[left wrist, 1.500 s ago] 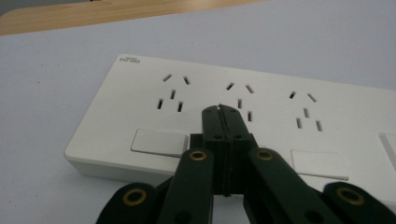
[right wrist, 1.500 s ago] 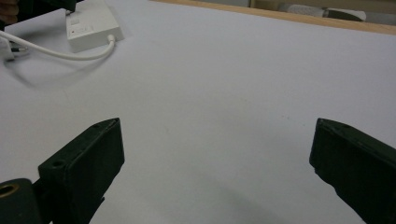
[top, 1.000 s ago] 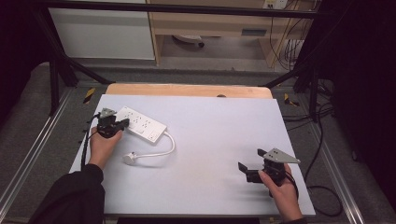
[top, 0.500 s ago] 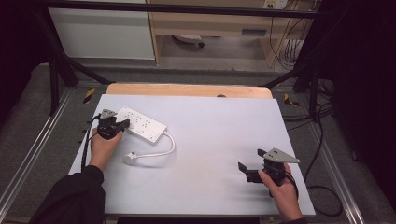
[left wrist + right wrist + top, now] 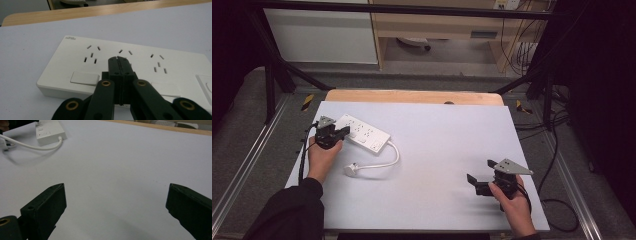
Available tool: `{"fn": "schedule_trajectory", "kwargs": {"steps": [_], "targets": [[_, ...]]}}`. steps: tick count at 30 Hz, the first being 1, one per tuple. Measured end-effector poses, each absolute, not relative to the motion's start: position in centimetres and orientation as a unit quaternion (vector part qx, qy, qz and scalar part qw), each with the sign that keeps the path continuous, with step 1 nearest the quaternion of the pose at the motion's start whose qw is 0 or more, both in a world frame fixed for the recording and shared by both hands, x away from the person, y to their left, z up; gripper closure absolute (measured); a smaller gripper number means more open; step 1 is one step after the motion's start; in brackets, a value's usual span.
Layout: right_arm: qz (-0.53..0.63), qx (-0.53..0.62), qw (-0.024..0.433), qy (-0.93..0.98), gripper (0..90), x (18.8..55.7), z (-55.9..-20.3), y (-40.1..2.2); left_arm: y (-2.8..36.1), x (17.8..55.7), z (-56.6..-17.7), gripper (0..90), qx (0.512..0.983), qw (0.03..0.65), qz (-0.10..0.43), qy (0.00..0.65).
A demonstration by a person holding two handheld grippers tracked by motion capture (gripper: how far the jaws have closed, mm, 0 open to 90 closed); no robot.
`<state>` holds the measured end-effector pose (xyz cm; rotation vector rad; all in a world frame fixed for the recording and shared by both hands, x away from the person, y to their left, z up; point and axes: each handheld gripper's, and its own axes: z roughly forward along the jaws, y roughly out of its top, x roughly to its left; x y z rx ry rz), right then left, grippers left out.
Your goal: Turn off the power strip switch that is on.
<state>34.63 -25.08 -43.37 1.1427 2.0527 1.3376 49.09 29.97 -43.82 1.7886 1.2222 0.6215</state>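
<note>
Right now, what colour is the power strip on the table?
White, seen best in the left gripper view: the power strip has a plain white casing.

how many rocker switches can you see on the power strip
2 clear on the white plastic power strip in the left gripper view: one white rectangular switch near its front left edge, another right of the shut black left gripper. A third may be cut off at right.

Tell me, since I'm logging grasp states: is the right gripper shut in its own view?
No. The right gripper stands wide open, its two black jaws far apart with bare white table between them.
</note>
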Motion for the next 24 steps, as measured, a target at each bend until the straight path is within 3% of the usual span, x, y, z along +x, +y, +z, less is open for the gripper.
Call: {"fn": "schedule_trajectory", "kwargs": {"steps": [24], "targets": [[0.485, 0.412, 0.219, 0.74, 3.5, 34.63, -43.35, -25.16, 29.33, 48.85, -43.69, 90.0, 0.719, 0.444, 0.24, 0.477]]}}
